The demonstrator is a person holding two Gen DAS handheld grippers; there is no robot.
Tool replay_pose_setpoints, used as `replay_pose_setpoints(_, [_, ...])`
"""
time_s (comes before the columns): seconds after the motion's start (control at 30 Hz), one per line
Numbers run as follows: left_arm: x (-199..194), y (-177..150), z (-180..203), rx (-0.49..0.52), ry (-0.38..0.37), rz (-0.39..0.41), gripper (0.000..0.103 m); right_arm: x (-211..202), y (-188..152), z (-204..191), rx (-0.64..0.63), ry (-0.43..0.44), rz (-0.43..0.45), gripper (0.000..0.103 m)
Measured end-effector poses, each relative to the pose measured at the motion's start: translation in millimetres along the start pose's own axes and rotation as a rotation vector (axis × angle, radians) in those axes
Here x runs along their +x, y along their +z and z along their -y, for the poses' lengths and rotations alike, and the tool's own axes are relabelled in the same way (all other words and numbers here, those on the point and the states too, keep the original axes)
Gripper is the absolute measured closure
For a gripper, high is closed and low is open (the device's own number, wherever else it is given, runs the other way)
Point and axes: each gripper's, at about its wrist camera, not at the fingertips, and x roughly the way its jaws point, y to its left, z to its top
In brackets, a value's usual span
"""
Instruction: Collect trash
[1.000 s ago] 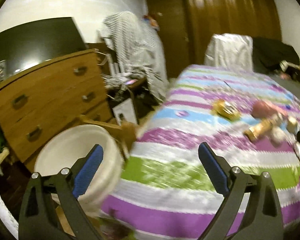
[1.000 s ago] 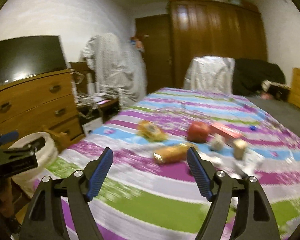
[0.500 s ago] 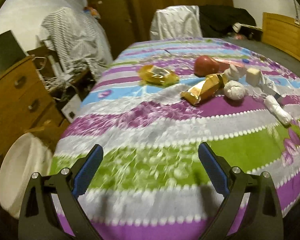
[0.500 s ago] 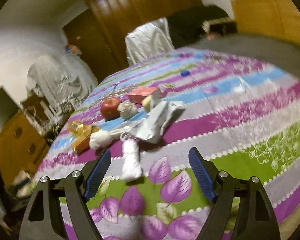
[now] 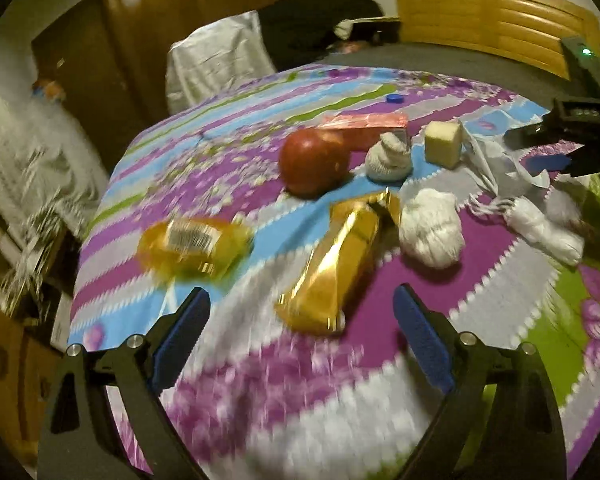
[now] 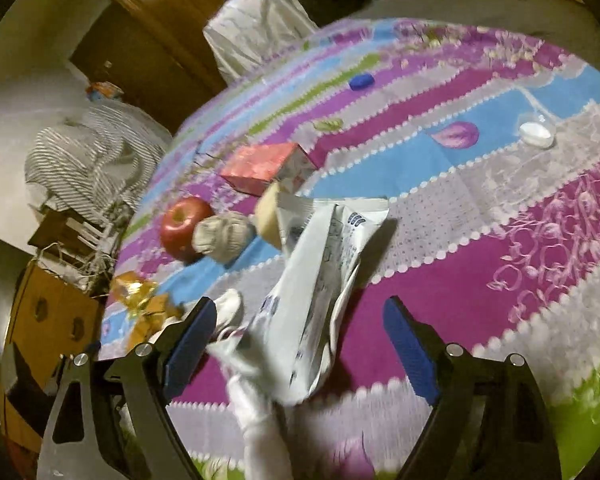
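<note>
Both tools swung over bed; gold wrapper [image 5: 340, 256] lies lengthwise away

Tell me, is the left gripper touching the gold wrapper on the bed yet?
Apart. The left wrist view shows the left gripper open, with bedspread showing between both blue fingertips and the gold wrapper lying beyond them.

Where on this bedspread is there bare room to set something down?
Free: the near stripes between the left gripper and gold wrapper, and right of the white bag. Crowded: around the apple.
</note>
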Motion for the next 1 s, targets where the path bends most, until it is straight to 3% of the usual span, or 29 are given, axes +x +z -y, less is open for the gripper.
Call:
replay_pose_setpoints(0.07, [14.6, 5.9, 1.0, 0.02, -0.033, -0.003, 0.014, 8.5, 1.5, 0.6, 0.002, -0.015, -0.009, 0.017])
replay_pose_setpoints(0.13, [24.6, 6.9, 0.8, 0.024, -0.065, -0.027, 0.021, 18.6, 3.1, -2.5, -0.008, -0.014, -0.016, 0.017])
replay_pose_setpoints(0.2, [44.9, 7.6, 3.1, 0.028, -0.098, -0.1, 0.053, 23.2, 2.0, -1.1, -0.02, -0.037, -0.009, 0.022])
replay_pose_setpoints(0.27, [47.5, 6.7, 2.0, 0.019, -0.122, -0.112, 0.06, 29.3, 2.5, -3.9, -0.054, -0.072, -0.005, 0.048])
replay_pose_setpoints(0.3, [45.2, 6.2, 1.1, 0.012, -0.123, -0.105, 0.064, 31.1, 1.6, -4.3, -0.069, -0.06, -0.013, 0.049])
replay_pose_setpoints(0.5, [21.3, -0.2, -17.3, -0.122, -0.048, -0.086, 0.069, 12.7, 1.0, 2.9, -0.059, 0.0, 0.027, 0.058])
replay_pose_setpoints(0.7, [-57.6, -37.5, -44.2, -0.297, 0.073, -0.067, 0.069, -60.0, -8.9, -28.6, -0.209, 0.044, 0.119, 0.058])
replay_pose_setpoints(0.83, [-91.6, -71.2, -48.6, -0.388, 0.14, -0.144, 0.069, -94.7, -47.3, -70.0, -0.338, 0.165, 0.044, 0.057])
replay_pose_setpoints(1.0, [-112.0, -107.9, -52.6, -0.534, 0.23, -0.231, 0.068, -81.5, -114.2, -113.3, -0.475, 0.237, -0.136, 0.056])
